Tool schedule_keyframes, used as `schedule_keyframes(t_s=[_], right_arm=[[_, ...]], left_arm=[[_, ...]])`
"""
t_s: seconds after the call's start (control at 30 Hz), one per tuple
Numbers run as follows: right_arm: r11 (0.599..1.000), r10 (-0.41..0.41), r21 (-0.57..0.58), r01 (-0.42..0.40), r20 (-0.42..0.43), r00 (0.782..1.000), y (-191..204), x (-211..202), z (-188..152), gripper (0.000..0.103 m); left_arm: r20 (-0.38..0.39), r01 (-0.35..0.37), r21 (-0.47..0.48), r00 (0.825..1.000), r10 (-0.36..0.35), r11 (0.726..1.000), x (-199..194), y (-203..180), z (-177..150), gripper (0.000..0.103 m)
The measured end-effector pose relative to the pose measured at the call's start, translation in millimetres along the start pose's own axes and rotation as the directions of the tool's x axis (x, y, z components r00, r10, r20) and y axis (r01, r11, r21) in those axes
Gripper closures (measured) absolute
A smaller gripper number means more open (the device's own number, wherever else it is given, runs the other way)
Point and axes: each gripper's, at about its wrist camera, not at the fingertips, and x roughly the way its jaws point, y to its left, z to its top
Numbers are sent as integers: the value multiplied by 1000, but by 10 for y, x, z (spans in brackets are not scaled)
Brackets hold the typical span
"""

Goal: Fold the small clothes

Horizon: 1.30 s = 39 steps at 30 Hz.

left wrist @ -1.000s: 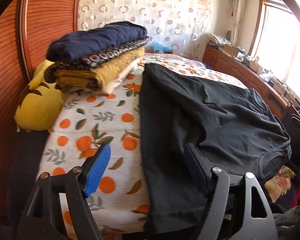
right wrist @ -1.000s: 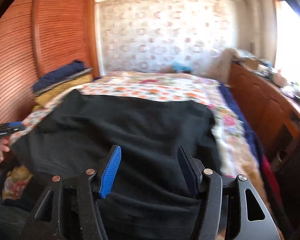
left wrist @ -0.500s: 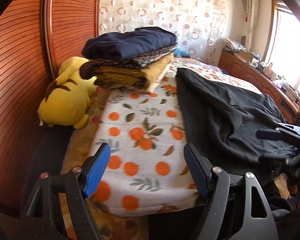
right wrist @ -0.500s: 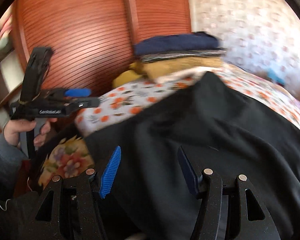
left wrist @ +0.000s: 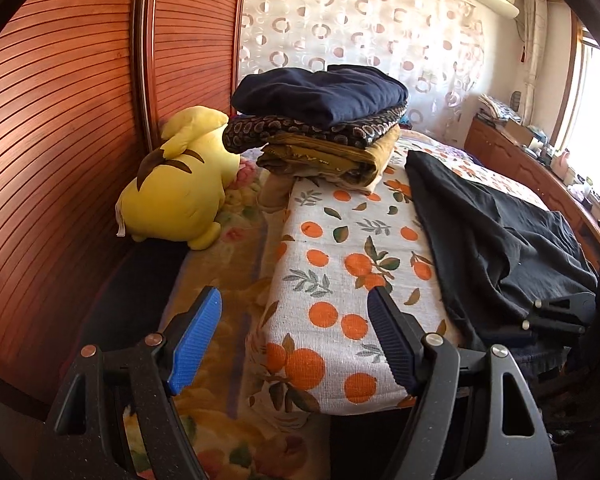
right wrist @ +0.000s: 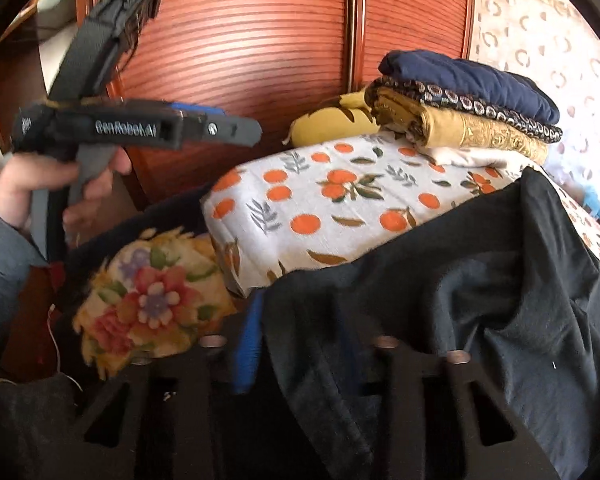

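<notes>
A black garment [left wrist: 496, 240] lies spread on the orange-print bedspread [left wrist: 340, 256], its near edge hanging over the bed's foot. It fills the lower right of the right wrist view [right wrist: 480, 300]. My right gripper [right wrist: 300, 344] is closing on the garment's near corner, cloth between its jaws, and it shows at the right edge of the left wrist view [left wrist: 556, 312]. My left gripper [left wrist: 292, 340] is open and empty, held off the bed's near left corner; it shows from the side in the right wrist view [right wrist: 220, 128].
A stack of folded clothes [left wrist: 320, 120] sits at the far left of the bed. A yellow plush toy [left wrist: 176, 196] lies against the wooden wardrobe doors [left wrist: 60, 140]. A floral blanket [right wrist: 148, 300] hangs below the bedspread. A dresser [left wrist: 540, 172] runs along the right.
My left gripper swung left, away from the black garment, and stayed open. My right gripper moved to the garment's near left corner and closed its jaws on the cloth.
</notes>
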Motion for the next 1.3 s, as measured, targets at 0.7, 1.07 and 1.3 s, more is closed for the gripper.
schedule_keyframes(t_s=[0.7,1.07,1.3], right_arm=[[942,-128,332,50,217,968,-706,-1088,-453,96],[927,-152,370,67,205,967,-702,-1093,-565,96],[916,-158,397,56,229,960,-719,-1196,-650,97]], left_arm=[[-52,213,200,977,-206,956,946,-1685,989,27],[-188,223,163,963,-191,961,1688,-2058,1229,29],[-251,259,136,943,-219,956,1805,-2102,1201,67]])
